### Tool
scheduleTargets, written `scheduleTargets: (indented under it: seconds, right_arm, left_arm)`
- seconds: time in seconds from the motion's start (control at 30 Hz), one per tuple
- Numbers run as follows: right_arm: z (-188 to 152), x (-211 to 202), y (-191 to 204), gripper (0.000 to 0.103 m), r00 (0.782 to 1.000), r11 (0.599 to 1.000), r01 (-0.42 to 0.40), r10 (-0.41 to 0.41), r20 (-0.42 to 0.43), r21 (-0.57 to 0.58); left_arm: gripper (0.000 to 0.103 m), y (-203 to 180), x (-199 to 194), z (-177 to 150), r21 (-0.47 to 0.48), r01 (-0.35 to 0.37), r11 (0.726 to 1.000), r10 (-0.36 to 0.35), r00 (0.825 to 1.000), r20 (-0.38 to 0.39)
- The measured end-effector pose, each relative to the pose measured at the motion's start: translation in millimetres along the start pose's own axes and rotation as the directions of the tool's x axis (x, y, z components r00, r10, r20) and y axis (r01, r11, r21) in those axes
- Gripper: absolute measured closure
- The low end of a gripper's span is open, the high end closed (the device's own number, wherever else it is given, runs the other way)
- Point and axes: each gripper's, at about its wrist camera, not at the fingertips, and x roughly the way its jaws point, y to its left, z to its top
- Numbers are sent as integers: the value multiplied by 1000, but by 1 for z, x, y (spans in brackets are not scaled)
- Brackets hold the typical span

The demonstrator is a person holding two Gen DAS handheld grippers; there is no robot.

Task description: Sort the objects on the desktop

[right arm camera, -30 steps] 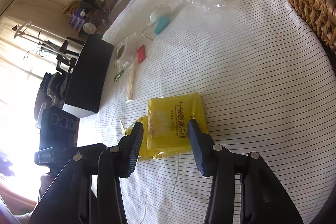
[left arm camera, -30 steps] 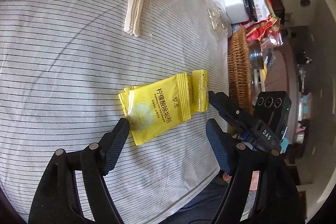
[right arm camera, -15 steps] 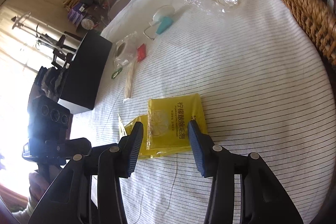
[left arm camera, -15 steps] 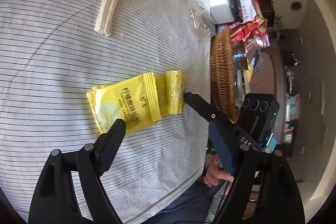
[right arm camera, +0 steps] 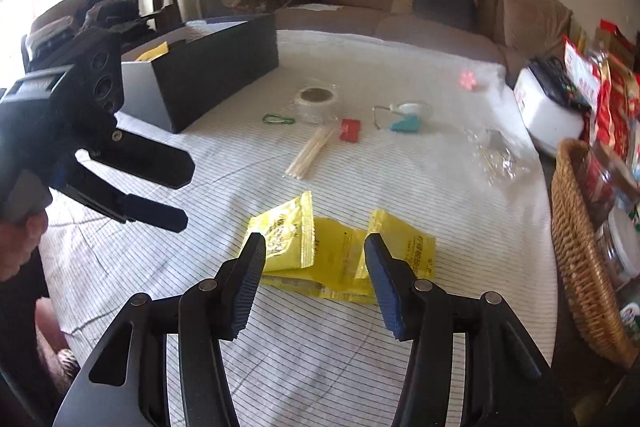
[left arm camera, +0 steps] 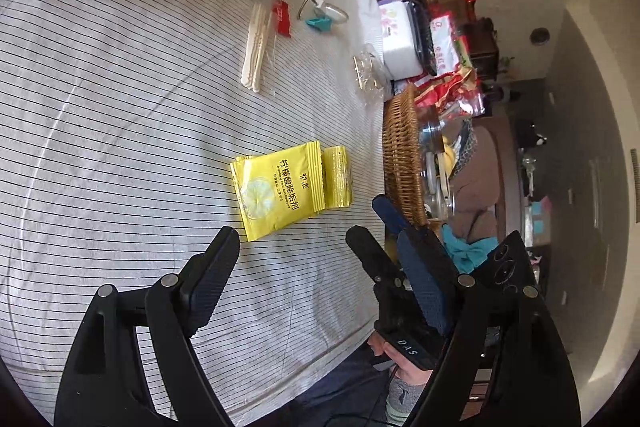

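Yellow sachets (left arm camera: pixel 280 189) lie stacked on the striped tablecloth, also in the right wrist view (right arm camera: pixel 328 259). My left gripper (left arm camera: pixel 294 241) is open and empty, just short of them; it shows at the left in the right wrist view (right arm camera: pixel 184 193). My right gripper (right arm camera: pixel 314 251) is open, its fingers on either side of the sachet pile, close above the cloth. It shows in the left wrist view (left arm camera: pixel 384 223) to the right of the sachets. A black box (right arm camera: pixel 208 67) stands at the table's far left.
Farther back lie wooden sticks (right arm camera: pixel 312 151), a red packet (right arm camera: pixel 350 129), a green carabiner (right arm camera: pixel 279 119), a tape roll (right arm camera: pixel 316 99), a teal clip (right arm camera: pixel 406 125), a pink flower (right arm camera: pixel 467 79) and a clear bag (right arm camera: pixel 496 157). A wicker basket (right arm camera: pixel 580 259) borders the right edge.
Both cameras swung. My left gripper pulled back from the sachets. My right gripper dropped low and now straddles the sachet pile, which looks spread out.
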Motion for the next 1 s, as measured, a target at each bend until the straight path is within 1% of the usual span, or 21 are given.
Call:
scheduleTargets:
  seconds: [0.03,0.07,0.13,0.23,0.33,0.4,0.47,0.5,0.53,0.57,0.63,0.67,0.73,0.8,0.87,0.9,0.93,0.97,1.0]
  right_arm:
    - [3,3,7,44,1000,1000,-6,6,-4,-30]
    - [4,6,16,41,1000,998,-1,0,-9,-66]
    - [5,19,35,35,999,988,36,-41,-31,-149]
    - [0,47,51,34,988,971,86,-111,-103,-224]
    - [-7,70,51,33,973,965,123,-164,-166,-230]
    - [-5,70,44,32,975,977,131,-158,-156,-168]
    - [-1,61,30,32,987,995,92,-95,-129,-31]
    - [0,56,19,29,992,997,61,-55,-111,52]
    - [-1,53,10,25,995,992,27,-15,-96,127]
    - [-2,52,0,25,996,982,16,2,-95,186]
    - [-6,56,-16,25,993,964,12,19,-113,265]
    - [-7,57,-21,27,993,956,-5,39,-110,292]
    - [-7,54,-21,45,994,954,-26,56,-93,298]
    - [-5,56,-17,46,993,959,-28,60,-106,283]
    - [-2,55,-15,47,993,957,-50,77,-84,286]
    - [-1,55,-13,53,993,956,-61,86,-75,286]
    - [0,54,-9,62,993,957,-65,88,-72,282]
    - [3,54,-7,65,994,959,-62,85,-70,276]
    - [6,53,-3,65,994,961,-61,83,-70,269]
  left_arm:
    - [24,2,-5,0,-4,11,1000,-10,1000,8]
    - [24,4,-11,-1,-8,18,1000,-18,1000,16]
    - [24,9,-22,-1,-11,24,1000,-24,999,30]
    - [23,14,-32,-3,-3,27,1000,-27,999,29]
    - [23,19,-36,-5,0,40,999,-40,999,26]
    - [23,22,-37,-5,-5,58,998,-58,998,22]
    - [23,24,-36,-5,-8,73,997,-73,997,17]
    - [23,25,-35,-5,-8,80,997,-80,997,14]
    - [23,26,-35,-5,-8,86,996,-86,996,13]
    - [23,27,-35,-5,-9,92,996,-92,996,13]
    - [23,28,-34,-5,-13,100,995,-100,995,12]
    - [23,28,-34,-4,-14,102,995,-102,995,12]
    - [23,30,-33,-4,-18,105,994,-105,994,12]
    - [23,31,-33,-4,-20,107,994,-107,994,11]
    - [23,32,-33,-4,-20,104,994,-104,995,13]
    - [23,32,-33,-3,-22,104,994,-104,994,14]
    - [23,33,-32,-3,-25,104,994,-104,994,14]
    - [23,34,-32,-4,-28,105,994,-104,994,14]
    - [23,35,-31,-4,-30,106,994,-106,994,13]
